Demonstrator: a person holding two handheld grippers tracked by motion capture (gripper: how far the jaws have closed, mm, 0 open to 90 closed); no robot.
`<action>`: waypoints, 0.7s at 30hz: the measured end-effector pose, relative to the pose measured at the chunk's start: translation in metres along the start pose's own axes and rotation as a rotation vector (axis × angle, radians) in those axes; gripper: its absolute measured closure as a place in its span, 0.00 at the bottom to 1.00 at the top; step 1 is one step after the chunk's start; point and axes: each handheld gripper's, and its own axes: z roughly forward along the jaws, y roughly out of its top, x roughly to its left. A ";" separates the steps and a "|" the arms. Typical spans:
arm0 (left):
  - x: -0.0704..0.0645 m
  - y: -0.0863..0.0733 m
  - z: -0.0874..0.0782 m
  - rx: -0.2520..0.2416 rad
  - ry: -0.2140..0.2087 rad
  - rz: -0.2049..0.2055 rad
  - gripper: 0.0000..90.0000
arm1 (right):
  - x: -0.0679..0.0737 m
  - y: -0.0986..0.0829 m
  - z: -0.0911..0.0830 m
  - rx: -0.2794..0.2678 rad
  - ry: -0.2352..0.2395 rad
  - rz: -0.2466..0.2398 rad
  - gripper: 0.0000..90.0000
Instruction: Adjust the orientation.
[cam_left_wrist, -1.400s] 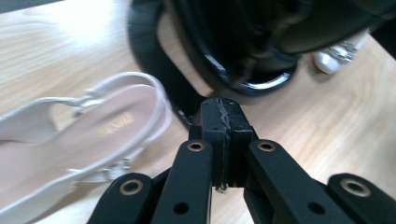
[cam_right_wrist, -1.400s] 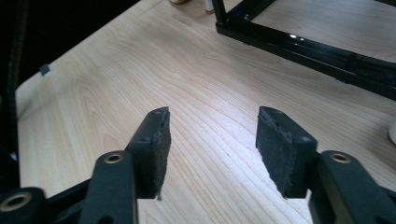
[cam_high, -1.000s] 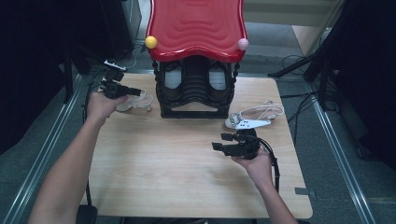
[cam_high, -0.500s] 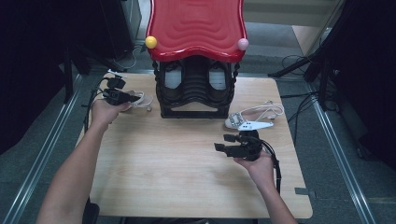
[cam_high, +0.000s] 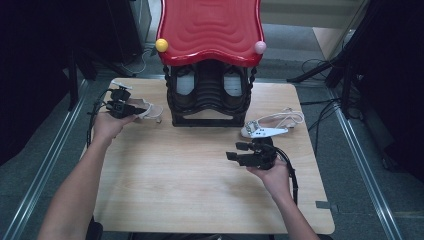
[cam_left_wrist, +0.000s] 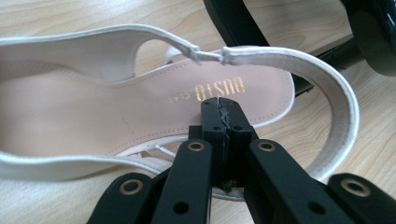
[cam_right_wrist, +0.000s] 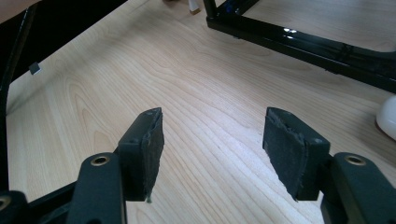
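A white slingback sandal (cam_high: 152, 111) lies on the wooden table (cam_high: 175, 185) left of the shoe rack, with its beige insole (cam_left_wrist: 93, 107) facing up. My left gripper (cam_high: 136, 110) is over its near side. In the left gripper view the jaws of my left gripper (cam_left_wrist: 223, 105) are pressed together, with the sandal's side strap running between them. A second white sandal (cam_high: 265, 131) lies at the right, beside the rack. My right gripper (cam_high: 233, 151) hovers just in front of it, open and pointing left. Bare wood shows between the pads of my right gripper (cam_right_wrist: 212, 144).
A black shoe rack (cam_high: 210, 100) with a red wavy top (cam_high: 210, 30) stands at the back centre, with shoes inside. Its base bar (cam_right_wrist: 303, 42) crosses ahead of my right gripper. Cables trail off both table sides. Metal rails run along the floor.
My left hand has come down and slightly right onto the sandal at the left. My right gripper has drifted a little toward the near edge and stays open.
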 end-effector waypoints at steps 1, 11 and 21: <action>0.000 -0.001 -0.001 -0.001 0.008 0.005 1.00 | 0.000 0.001 0.001 -0.001 0.004 -0.003 0.44; 0.010 -0.014 -0.016 0.017 0.033 -0.012 0.99 | -0.003 0.007 0.004 -0.006 0.016 0.006 0.44; 0.032 -0.025 -0.036 0.031 0.097 -0.060 0.98 | -0.003 0.009 0.010 0.006 0.022 -0.001 0.44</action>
